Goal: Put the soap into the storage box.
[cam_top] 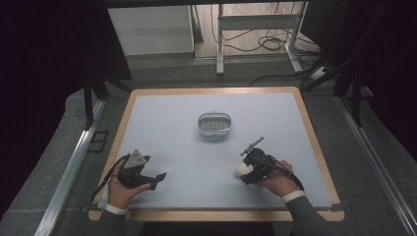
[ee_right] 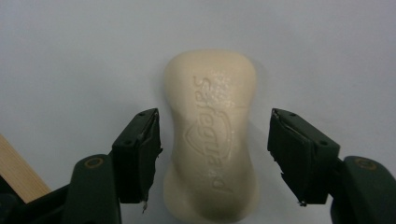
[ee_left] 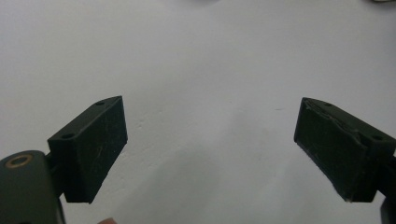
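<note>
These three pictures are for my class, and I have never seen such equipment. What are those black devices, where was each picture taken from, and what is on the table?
A person holds a hand-held gripper in each hand: left hand-held gripper, right hand-held gripper. The high view looks down on the pale blue table mat; the other two views come from cameras riding on each device. On the mat lie a small oval soap dish and a cream bar of soap. The right jaws stand open on either side of the soap, not touching. The left jaws are open over bare mat.

A lab recording station is indicated: a wood-edged table point(cam_top: 129, 115) covered by a pale mat point(cam_top: 167, 123), flanked by metal rails point(cam_top: 69, 172) and black curtains point(cam_top: 44, 59). Loose cables point(cam_top: 268, 43) and a white frame point(cam_top: 255, 22) are seen on the floor behind.
</note>
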Demonstrator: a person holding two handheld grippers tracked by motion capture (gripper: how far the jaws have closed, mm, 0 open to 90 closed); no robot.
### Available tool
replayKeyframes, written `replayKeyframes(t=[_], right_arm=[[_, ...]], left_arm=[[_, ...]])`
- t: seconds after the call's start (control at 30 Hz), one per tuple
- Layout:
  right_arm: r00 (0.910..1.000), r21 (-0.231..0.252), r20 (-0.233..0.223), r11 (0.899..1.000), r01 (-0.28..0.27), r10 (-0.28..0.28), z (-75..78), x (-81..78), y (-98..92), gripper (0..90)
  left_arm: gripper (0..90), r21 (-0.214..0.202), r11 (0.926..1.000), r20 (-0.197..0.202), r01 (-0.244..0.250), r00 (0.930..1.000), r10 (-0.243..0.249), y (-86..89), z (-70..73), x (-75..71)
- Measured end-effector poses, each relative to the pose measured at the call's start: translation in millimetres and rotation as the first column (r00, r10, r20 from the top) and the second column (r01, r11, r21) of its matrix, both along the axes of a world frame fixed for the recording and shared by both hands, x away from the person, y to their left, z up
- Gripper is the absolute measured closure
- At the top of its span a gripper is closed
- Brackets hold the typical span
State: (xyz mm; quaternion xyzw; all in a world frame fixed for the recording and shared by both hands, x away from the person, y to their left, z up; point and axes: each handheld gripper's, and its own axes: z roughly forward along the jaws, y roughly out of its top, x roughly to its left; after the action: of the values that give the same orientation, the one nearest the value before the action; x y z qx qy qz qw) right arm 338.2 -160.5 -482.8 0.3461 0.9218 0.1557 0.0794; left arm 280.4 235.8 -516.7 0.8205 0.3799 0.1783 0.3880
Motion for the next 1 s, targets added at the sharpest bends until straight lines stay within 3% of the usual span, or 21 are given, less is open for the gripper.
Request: replayKeyframes(t=[0.13,0.27,0.53,1.0], right_arm=[[0.9994,-0.016,-0.033,1.0,0.006,-0.007,-4.2,2.7,2.2,37.6],[0.9984,-0.045,-0.057,0.999,0.004,-0.006,-10.0,5.4,4.9,47.9],[0.9973,-0.051,-0.073,0.999,-0.015,0.011,-8.6,6.1,5.2,49.7],[0.9998,-0.028,-0.01,0.999,-0.02,0.019,22.0,12.1,-0.9,49.8]], left_arm=[[10.1,0.003,1.0,0.002,-0.002,1.0,0.002,0.9,0.4,-0.2],[10.1,0.005,1.0,0.003,-0.004,1.0,0.004,1.1,0.4,-0.3],[10.1,-0.001,0.9999,0.01,-0.013,0.9999,0.013,1.6,0.8,-0.9],[10.1,0.007,0.9999,0.008,-0.011,0.9999,0.011,1.2,0.1,-0.6]])
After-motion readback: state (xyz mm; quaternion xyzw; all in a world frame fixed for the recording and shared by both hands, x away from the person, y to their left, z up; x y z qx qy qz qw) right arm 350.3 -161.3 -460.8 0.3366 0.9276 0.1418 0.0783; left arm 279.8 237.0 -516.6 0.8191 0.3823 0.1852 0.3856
